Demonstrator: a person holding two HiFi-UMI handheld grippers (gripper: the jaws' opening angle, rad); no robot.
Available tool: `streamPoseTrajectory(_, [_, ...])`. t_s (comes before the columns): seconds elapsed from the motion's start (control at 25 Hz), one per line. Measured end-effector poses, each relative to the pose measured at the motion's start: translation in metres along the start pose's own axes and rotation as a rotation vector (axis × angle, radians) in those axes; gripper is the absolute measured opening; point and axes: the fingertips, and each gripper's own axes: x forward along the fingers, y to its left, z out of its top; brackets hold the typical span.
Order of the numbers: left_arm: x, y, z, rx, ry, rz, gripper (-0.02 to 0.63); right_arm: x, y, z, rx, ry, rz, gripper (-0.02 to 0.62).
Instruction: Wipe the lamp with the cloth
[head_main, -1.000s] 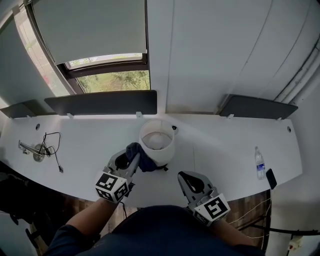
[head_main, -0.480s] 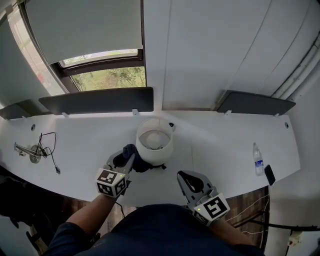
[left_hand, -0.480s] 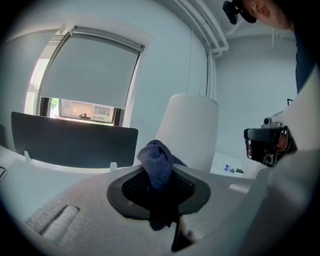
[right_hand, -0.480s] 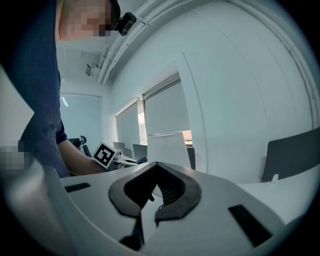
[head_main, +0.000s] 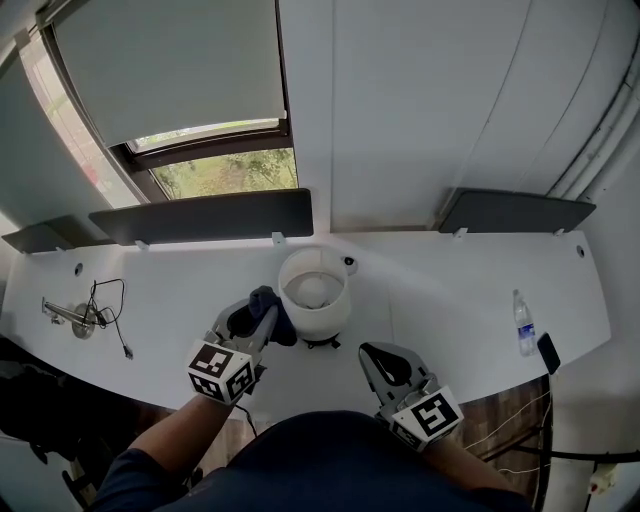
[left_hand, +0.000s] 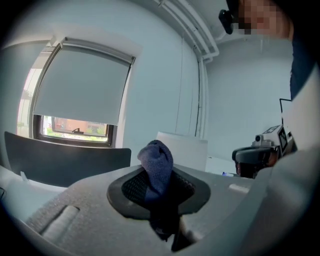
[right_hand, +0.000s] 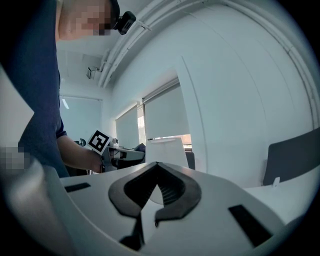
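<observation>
Far out at 9 o'clock from the lamp (head_main: 316, 296), a black wire (head_main: 108, 308) and a small metal thing (head_main: 66, 314) lie on the white table (head_main: 450, 290). They are well away and do not get in the way.

Next comes the left gripper (head_main: 258, 326). Its two fingers are squeezed tight on the dark blue cloth (head_main: 264, 306), and a lump of cloth sticks up out of them. A second ago the cloth sat lower, nearer the front of the white shade. Now it has slid a little round to the side, at about 8 o'clock, and it touches the shade. I think that means the wiping is going on and that side is getting done. The back and the right side probably still need a rub.

The lamp stands upright in the middle of the table, near the front edge.

At 5 o'clock from the lamp, the right gripper (head_main: 386, 364) waits. Its fingers are closed together with nothing in them.

Far out at 3 o'clock stand a little water bottle (head_main: 524, 326) and a dark phone (head_main: 548, 353). Nothing blocks the cloth.
</observation>
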Motion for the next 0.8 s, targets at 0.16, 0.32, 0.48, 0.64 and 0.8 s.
streamPoseTrajectory(0.16, [-0.002,-0.007,0.024,0.019,-0.040,-0.014,0.085,0.001,0.000,0.003,0.025,-0.018,0.011,0.011])
streamPoseTrajectory(0.32, [-0.002,-0.008,0.041,0.045,-0.066,-0.023,0.086,0.003,0.003,0.006,-0.004,-0.020,0.032,0.011])
streamPoseTrajectory(0.48, [0.000,-0.001,0.051,0.062,-0.086,-0.021,0.086,0.003,0.004,0.007,-0.016,-0.012,0.032,0.011])
streamPoseTrajectory(0.64, [0.006,0.007,0.056,0.067,-0.107,-0.018,0.086,0.002,0.000,0.007,-0.027,-0.005,0.017,0.011])
streamPoseTrajectory(0.8, [0.014,0.019,0.045,0.056,-0.098,-0.008,0.086,0.002,-0.001,0.007,-0.033,-0.003,0.012,0.011])
